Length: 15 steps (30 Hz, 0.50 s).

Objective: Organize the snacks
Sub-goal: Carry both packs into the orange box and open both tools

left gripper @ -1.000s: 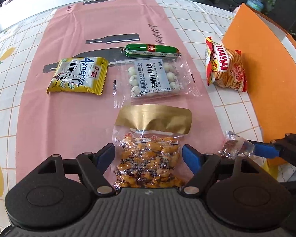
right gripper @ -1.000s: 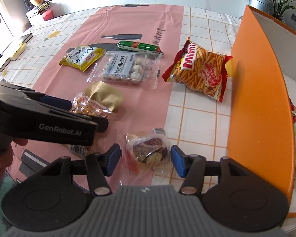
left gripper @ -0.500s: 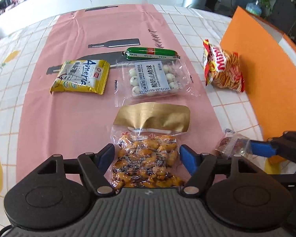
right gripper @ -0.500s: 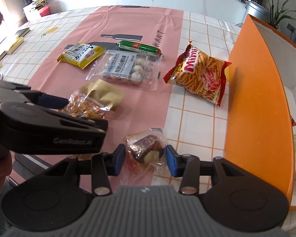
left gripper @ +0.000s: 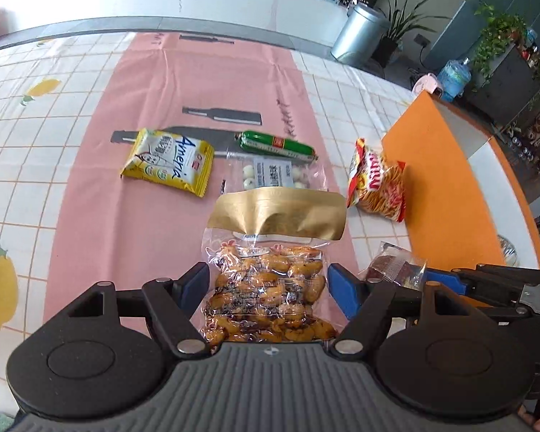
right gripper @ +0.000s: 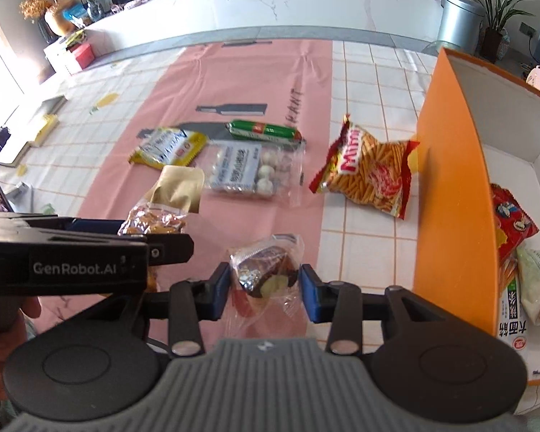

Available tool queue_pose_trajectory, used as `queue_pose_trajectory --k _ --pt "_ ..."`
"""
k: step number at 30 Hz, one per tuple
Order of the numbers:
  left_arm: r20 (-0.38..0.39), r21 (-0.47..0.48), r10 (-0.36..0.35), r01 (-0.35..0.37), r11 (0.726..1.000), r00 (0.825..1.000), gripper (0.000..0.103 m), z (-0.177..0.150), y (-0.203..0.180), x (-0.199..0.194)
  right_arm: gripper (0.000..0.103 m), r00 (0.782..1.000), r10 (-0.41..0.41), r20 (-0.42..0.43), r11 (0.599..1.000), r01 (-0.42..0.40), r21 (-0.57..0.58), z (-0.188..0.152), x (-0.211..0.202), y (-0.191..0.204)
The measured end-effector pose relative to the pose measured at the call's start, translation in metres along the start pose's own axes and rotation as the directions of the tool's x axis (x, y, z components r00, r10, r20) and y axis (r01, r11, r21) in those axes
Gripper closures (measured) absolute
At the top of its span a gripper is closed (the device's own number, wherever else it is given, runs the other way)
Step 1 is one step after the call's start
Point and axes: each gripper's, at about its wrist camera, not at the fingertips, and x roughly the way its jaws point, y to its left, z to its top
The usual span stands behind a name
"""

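Observation:
My left gripper (left gripper: 268,280) is shut on a clear bag of glazed nuts (left gripper: 266,298) with a gold top, which hangs lifted above the pink runner (left gripper: 90,216). My right gripper (right gripper: 264,288) has its jaws closing. Its blue pads press a small clear packet with a dark pastry (right gripper: 266,270), held off the table. The two grippers are side by side, the left gripper (right gripper: 100,226) with the nut bag (right gripper: 154,219) just to the left of the right one. An orange box (right gripper: 450,180) stands at the right.
On the table lie a yellow Ameria pack (left gripper: 169,162), a green sausage (left gripper: 277,144), a clear bag of white balls (left gripper: 273,176) and a red Mimi chips bag (right gripper: 370,176) beside the box wall. Several snack packs (right gripper: 511,230) lie inside the box.
Both grippers have risen, each carrying its pack off the table. The right jaws have narrowed onto the small packet. The left jaws drew in slightly on the nut bag.

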Motion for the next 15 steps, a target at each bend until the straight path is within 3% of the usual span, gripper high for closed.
queue_pose_trajectory --k 8,15 --pt "0.09 0.044 -0.04 0.036 0.998 0.995 0.02 0.024 -0.034 -0.046 0.064 0.996 0.008 0.089 1.0 -0.009 0.004 0.03 -0.069 -0.031" --pt "0.112 0.192 -0.105 0.082 0.978 0.988 0.02 0.039 -0.106 -0.059 0.064 0.993 -0.057 0.106 0.997 0.063 -0.051 0.055 -0.129 -0.078"
